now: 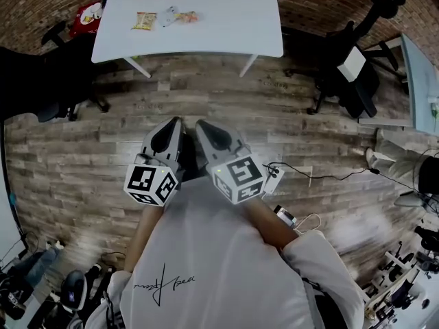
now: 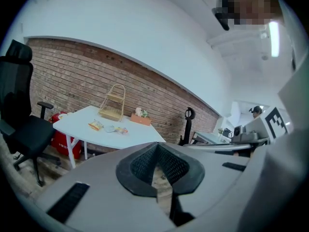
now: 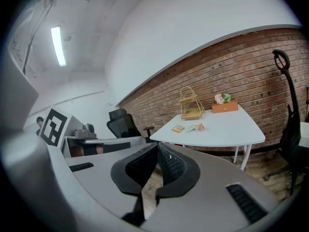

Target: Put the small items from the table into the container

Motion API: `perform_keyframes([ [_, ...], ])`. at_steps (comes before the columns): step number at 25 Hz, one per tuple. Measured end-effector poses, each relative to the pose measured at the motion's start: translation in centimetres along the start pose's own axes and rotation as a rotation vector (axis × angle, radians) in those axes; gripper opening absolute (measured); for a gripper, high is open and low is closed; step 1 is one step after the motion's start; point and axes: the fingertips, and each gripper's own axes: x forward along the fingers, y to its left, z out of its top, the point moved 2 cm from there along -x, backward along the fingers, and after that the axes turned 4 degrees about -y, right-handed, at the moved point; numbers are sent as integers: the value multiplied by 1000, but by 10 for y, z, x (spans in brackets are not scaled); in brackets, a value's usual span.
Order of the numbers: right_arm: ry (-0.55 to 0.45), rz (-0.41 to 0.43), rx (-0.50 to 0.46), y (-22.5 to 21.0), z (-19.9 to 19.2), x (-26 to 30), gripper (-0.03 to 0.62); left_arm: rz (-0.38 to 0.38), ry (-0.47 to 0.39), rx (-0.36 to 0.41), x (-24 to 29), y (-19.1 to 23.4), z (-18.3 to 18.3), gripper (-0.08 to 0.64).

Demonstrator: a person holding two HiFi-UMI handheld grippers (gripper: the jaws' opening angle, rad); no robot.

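Note:
Three small packets (image 1: 164,18) lie on the white table (image 1: 226,19) at the top of the head view; they also show as small items (image 2: 107,127) in the left gripper view and small items (image 3: 189,128) in the right gripper view. A wire basket container (image 2: 112,104) stands at the table's far side, seen again as the container (image 3: 191,102). My left gripper (image 1: 175,123) and right gripper (image 1: 200,125) are held side by side over the wooden floor, well short of the table. Both are shut with nothing between the jaws.
Black office chairs stand left (image 1: 41,81) and right (image 1: 350,74) of the table. A red bag (image 1: 88,16) sits by the table's left corner. A planter box (image 3: 225,105) stands on the table. Another desk (image 1: 422,81) is at the right. Cables (image 1: 322,177) trail over the floor.

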Motion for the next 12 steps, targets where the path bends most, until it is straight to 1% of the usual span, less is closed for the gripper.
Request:
perform_keyframes([
  [5,41,-61,-31,-4,5,23,21,64,1,9,6,27,9,9],
  [9,68,-109,-77,-14,14,39,21,86,-18,10,16,44,20,9],
  [12,72,-138,-93,-22,22,51,21,86,-39,-9,27,58,30,9],
])
